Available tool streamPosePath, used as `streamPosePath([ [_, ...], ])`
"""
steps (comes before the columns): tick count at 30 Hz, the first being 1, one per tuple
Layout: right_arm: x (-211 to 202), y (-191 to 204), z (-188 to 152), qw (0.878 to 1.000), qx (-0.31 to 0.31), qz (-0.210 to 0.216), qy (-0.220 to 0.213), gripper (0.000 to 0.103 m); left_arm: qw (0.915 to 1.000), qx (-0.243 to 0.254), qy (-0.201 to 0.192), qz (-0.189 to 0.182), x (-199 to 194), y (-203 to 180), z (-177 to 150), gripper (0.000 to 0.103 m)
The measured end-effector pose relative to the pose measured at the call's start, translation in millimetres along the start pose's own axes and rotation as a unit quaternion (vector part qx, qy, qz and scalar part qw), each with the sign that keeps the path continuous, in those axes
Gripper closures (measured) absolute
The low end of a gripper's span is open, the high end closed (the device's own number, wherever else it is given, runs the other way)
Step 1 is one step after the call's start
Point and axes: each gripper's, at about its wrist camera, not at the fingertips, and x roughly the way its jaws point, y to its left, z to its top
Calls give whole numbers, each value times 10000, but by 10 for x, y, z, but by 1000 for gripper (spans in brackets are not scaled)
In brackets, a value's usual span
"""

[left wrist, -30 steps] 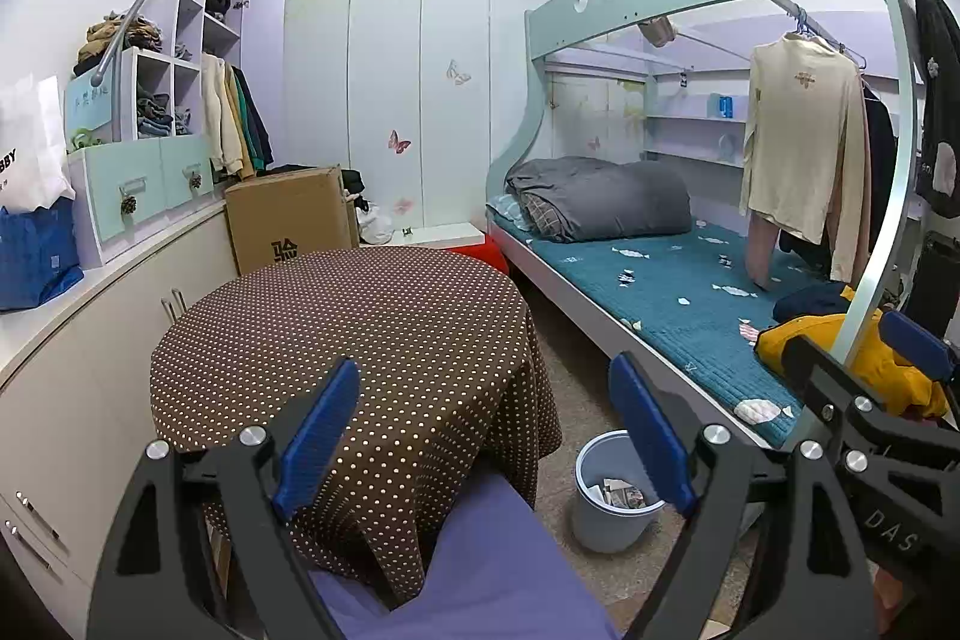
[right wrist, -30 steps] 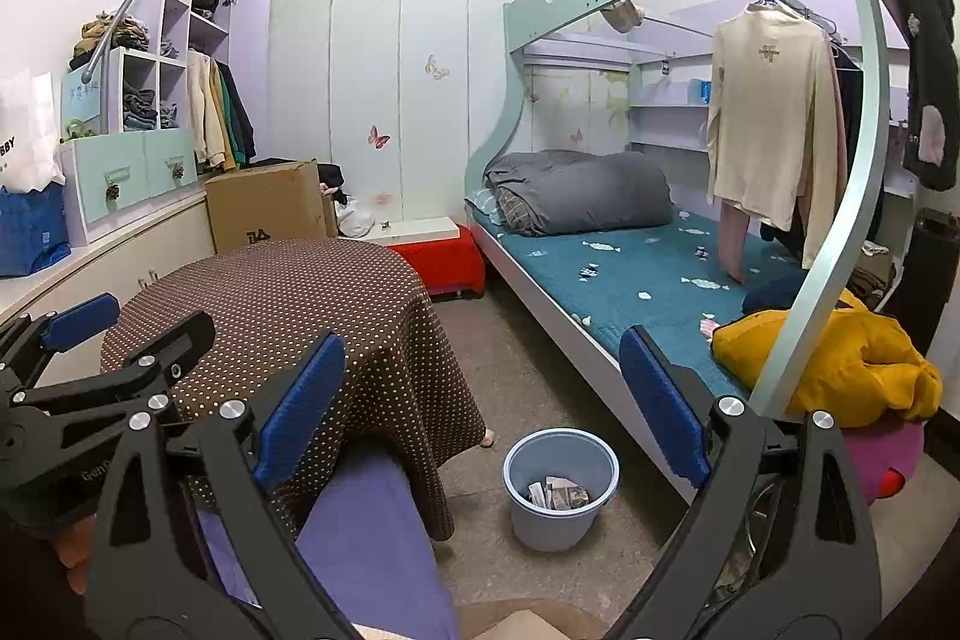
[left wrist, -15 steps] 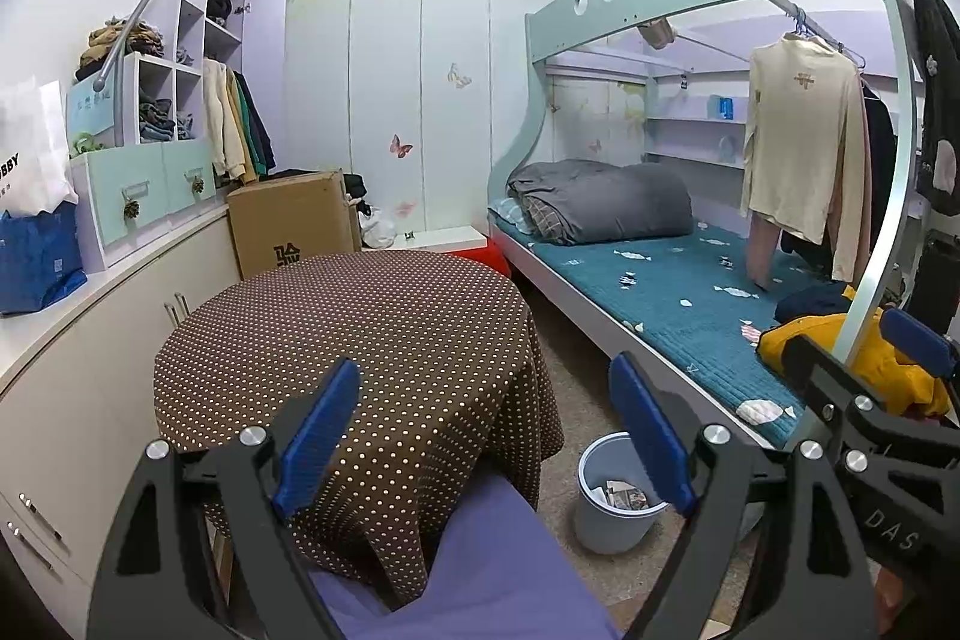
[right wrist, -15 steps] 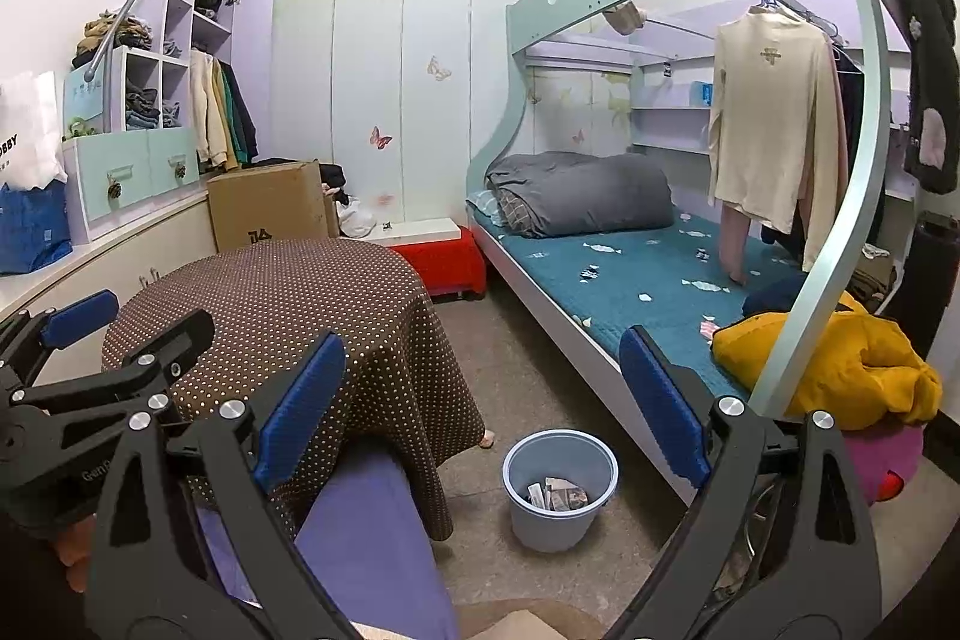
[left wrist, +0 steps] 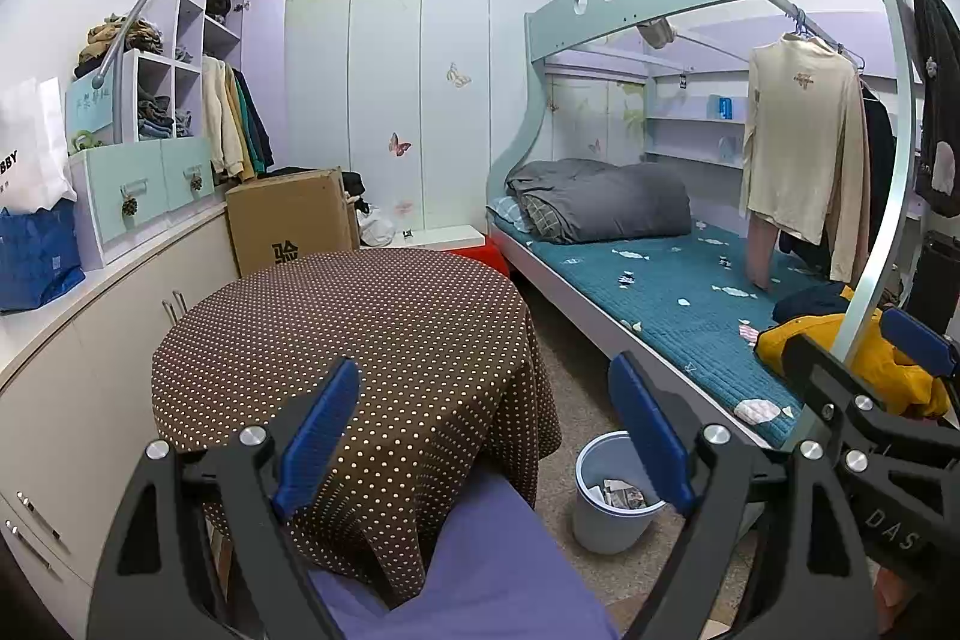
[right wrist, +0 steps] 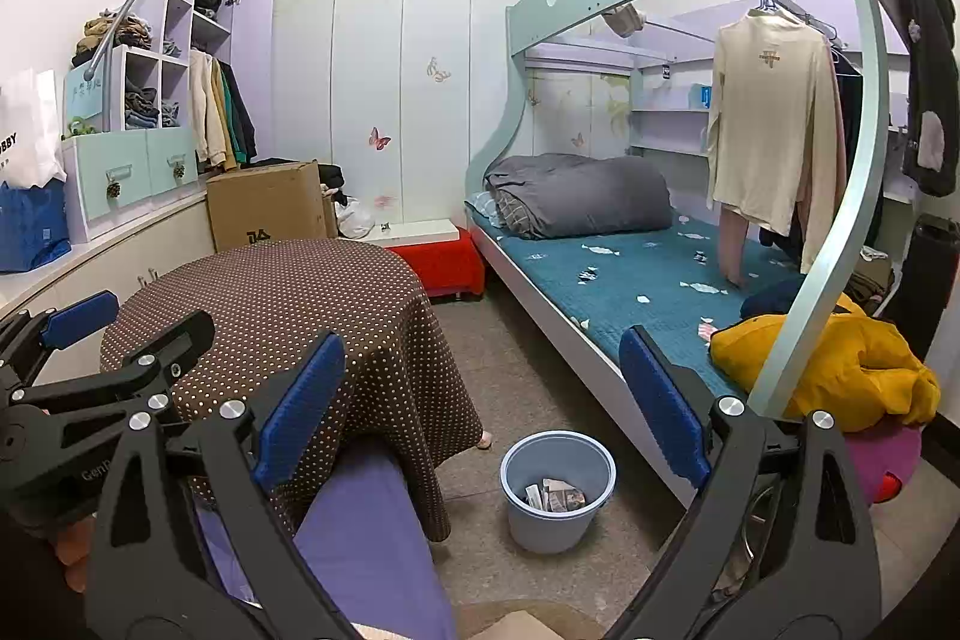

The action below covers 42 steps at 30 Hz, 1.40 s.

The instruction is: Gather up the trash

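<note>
A pale blue trash bin stands on the floor between the round table and the bed, with crumpled paper inside; in the left wrist view the bin sits low, right of centre. Small pale scraps lie scattered on the teal bed cover. My left gripper is open over the table's near edge, nothing between its blue pads. My right gripper is open too, above the floor near the bin, and empty. Each gripper shows at the edge of the other's view.
A round table with a brown dotted cloth fills the left middle, with a purple seat in front of it. Around the room are a cardboard box, a red stool, a yellow jacket and the bunk's curved post.
</note>
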Motion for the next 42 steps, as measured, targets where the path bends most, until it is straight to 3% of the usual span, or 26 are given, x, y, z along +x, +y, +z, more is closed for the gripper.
streamPosePath([
  [42, 2, -2, -7, 10000, -20, -3, 11, 12, 10000, -22, 67, 14, -11, -36, -31, 19],
])
